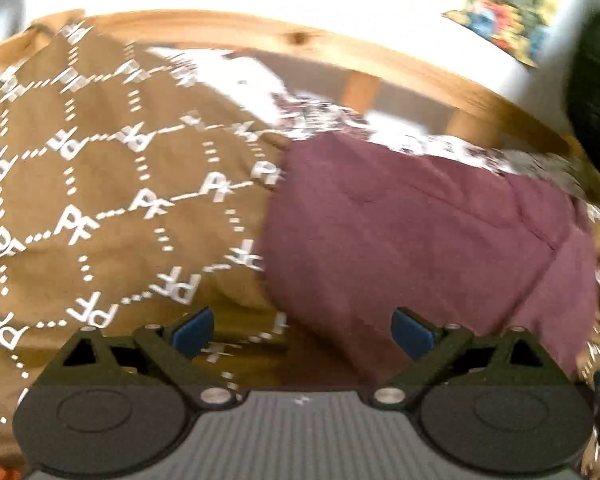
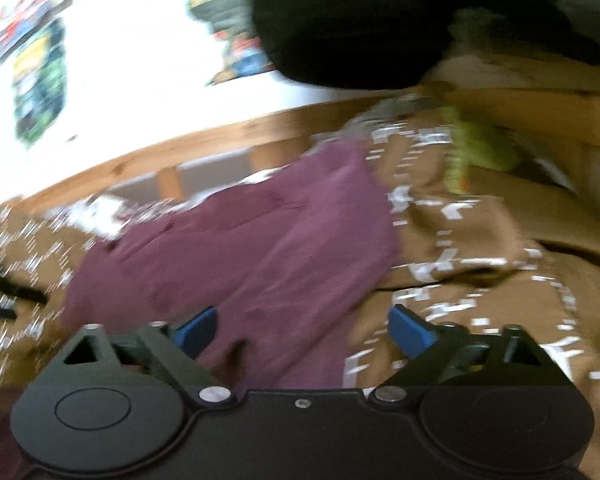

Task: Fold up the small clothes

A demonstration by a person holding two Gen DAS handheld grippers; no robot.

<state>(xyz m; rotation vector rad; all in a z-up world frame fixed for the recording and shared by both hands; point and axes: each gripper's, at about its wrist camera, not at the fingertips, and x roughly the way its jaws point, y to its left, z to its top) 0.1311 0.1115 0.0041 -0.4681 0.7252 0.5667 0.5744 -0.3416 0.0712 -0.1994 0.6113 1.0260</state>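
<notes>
While both views are smeared by motion, the layout reads as follows.

Garment: a small maroon cotton garment [image 1: 420,232] lies partly folded on a tan bedspread printed with white letters and dotted hexagons [image 1: 100,184], near a pale wooden bed rail [image 1: 260,36].

Left gripper [image 1: 302,330]: jaws spread wide, nothing between the blue pads; the garment's near left edge sits just ahead, mostly to the right of centre.

Right gripper [image 2: 304,330]: jaws wide apart and empty of any grip; the garment's near end lies directly under and ahead of the left pad.

Key relation: the garment's long axis seems to run away from the right gripper toward the rail, slanting up and right in its view; it crosses the left gripper's view sideways.

Nearer hand: the right one, I judge, since cloth reaches right to its jaws.

Pointing: which end is waist or hem cannot be told.

Beyond: a black bundle [image 2: 340,20] sits up by the rail.
</notes>
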